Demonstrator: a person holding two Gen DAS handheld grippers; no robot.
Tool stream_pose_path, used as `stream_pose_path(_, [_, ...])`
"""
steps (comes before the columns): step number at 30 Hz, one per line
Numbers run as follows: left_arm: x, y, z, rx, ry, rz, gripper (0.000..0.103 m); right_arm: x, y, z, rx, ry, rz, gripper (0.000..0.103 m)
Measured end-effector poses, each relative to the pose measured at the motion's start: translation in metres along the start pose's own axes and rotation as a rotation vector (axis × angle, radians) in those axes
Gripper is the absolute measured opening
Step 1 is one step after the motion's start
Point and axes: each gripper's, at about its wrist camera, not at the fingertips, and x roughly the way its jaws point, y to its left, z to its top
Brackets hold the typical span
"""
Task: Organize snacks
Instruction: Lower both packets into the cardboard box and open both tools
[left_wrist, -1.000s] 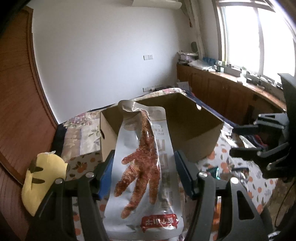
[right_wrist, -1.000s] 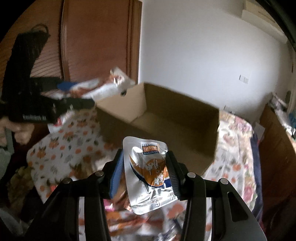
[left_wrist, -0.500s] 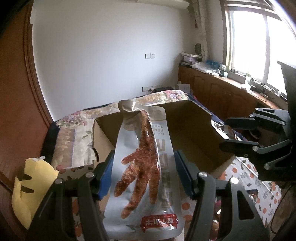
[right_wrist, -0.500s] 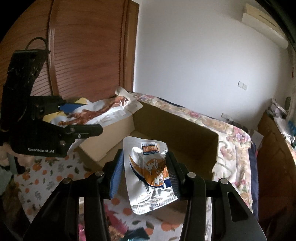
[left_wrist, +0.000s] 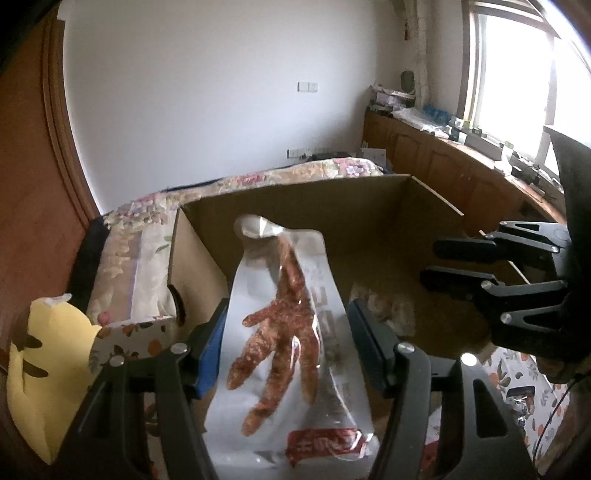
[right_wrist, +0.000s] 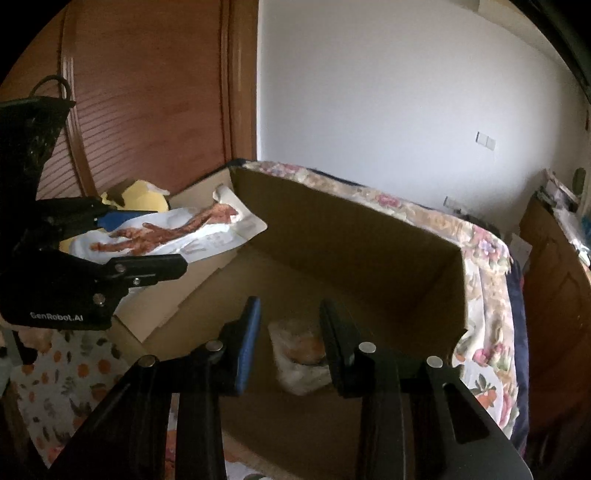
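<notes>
The left gripper (left_wrist: 288, 347) is clamping a chicken-foot snack pouch (left_wrist: 291, 347) over the cardboard box (left_wrist: 369, 214). The right gripper (right_wrist: 290, 343) is empty, jaws narrowing; a small pouch (right_wrist: 299, 354) is lying in the box beyond them. Next, seemingly: releasing the chicken-foot pouch inside.

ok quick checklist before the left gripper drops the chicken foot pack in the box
1. Left gripper grips the chicken foot pack: ok, both pads press its sides.
2. Pack is over the cardboard box: ok, its top end reaches past the near wall in both views.
3. Landing spot is free: ok, the box floor ahead of the pack looks bare; one snack lies nearer the right side.
4. Right gripper is clear of the drop path: ok, it hangs off to the right.
5. Right gripper is empty: ok, nothing is between its fingers as the jaws close.
6. Room under the pack: cannot tell, the pack hides the floor below it.
</notes>
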Motion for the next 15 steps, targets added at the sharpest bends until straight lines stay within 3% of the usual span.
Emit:
stream_pose_path(7, [0.011, 0.005, 0.002, -0.029, 0.018, -0.004, 0.065, 0.000, -0.002, -0.004, 0.026, 0.005, 0.021, 0.034])
stream_pose_path(15, [-0.001, 0.003, 0.005, -0.036, -0.035, -0.006, 0.074, -0.005, 0.004, -0.007, 0.028, 0.014, 0.025, 0.034])
